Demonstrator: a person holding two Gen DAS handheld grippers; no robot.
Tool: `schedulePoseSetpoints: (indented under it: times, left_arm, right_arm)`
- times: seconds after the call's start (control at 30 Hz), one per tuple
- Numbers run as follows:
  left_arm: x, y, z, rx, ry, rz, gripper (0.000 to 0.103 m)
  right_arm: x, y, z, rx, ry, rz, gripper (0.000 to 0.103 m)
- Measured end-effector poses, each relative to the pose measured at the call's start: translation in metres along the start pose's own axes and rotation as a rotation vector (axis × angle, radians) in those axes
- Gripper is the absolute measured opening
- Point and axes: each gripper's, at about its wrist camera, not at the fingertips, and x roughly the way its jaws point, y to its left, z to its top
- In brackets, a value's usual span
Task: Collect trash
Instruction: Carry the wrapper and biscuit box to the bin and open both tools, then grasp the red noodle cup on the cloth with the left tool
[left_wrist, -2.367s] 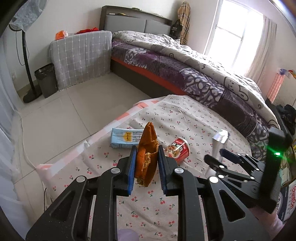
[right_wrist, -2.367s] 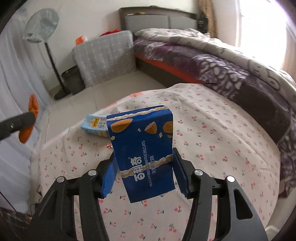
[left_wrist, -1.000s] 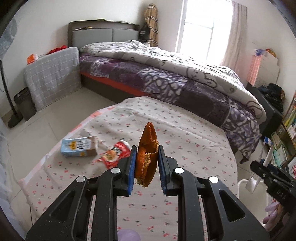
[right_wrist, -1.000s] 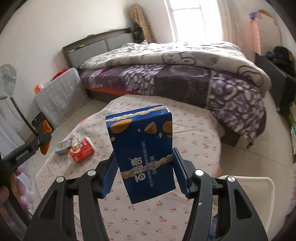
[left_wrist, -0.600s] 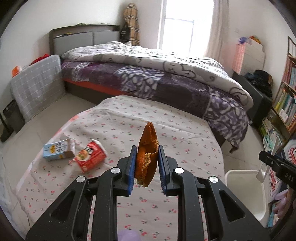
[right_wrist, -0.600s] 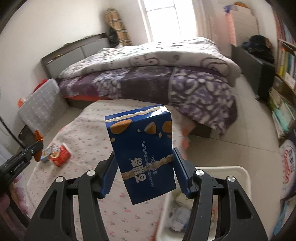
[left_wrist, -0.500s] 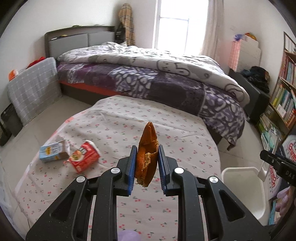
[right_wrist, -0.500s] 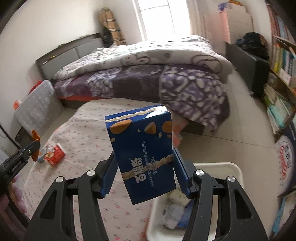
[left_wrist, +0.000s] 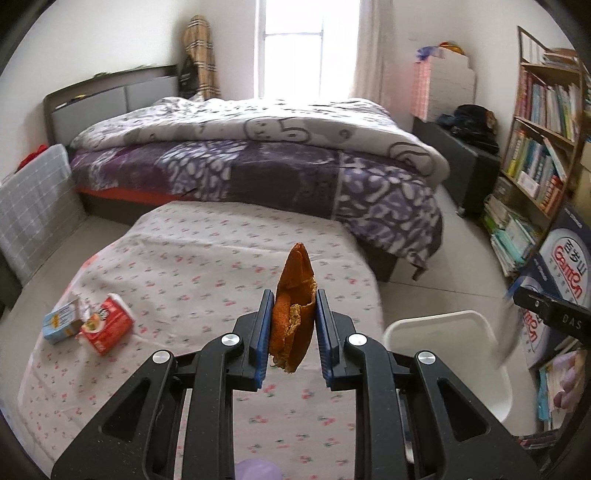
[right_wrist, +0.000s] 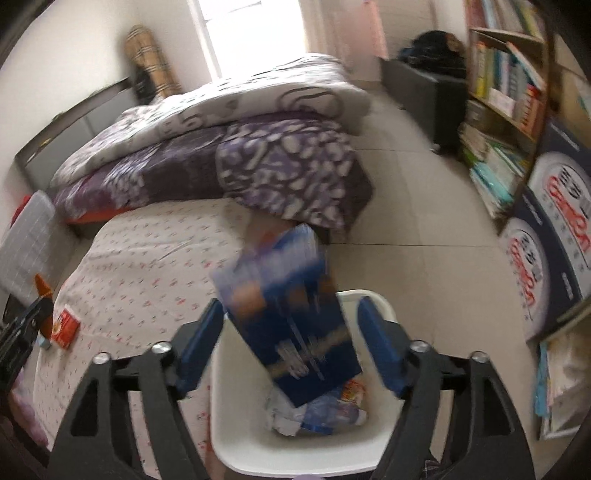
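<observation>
Left hand-held gripper (left_wrist: 291, 330): matte black speckled plastic frame, triangular cut-outs, four round silver screws, blue pads (left_wrist: 263, 328). Right hand-held gripper (right_wrist: 293, 343): identical build; white "DAS" lettering on its black finger.

Tabletop (left_wrist: 207, 258): covered by a pale cloth with small red floral print. On it, near the left edge: one red snack packet (left_wrist: 107, 328), lying flat, and one light-blue drink carton (left_wrist: 61, 323), touching the packet's left side. Floor (right_wrist: 424, 229): pale tiles; a white plastic bin (right_wrist: 236, 435) stands just beside the tabletop, holding crumpled wrappers (right_wrist: 325, 410).
</observation>
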Motion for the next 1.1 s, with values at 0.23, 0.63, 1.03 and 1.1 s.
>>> schedulePoseSetpoints:
  times: [0.23, 0.63, 1.03, 1.1]
  left_arm:
    - [0.004, -0.047, 0.001, 0.058, 0.007, -0.061, 0.021]
    - [0.017, -0.119, -0.013, 0.174, 0.059, -0.174, 0.022]
    - [0.018, -0.149, -0.019, 0.216, 0.076, -0.254, 0.069]
    - [0.02, -0.149, -0.02, 0.219, 0.083, -0.243, 0.072]
  right_arm:
    - [-0.013, -0.03, 0.007, 0.076, -0.054, -0.036, 0.085]
    - [-0.028, -0.068, 0.016, 0.177, -0.12, -0.072, 0.089]
    - [-0.033, -0.09, 0.018, 0.24, -0.137, -0.093, 0.094]
    - [-0.033, -0.088, 0.018, 0.241, -0.136, -0.086, 0.094]
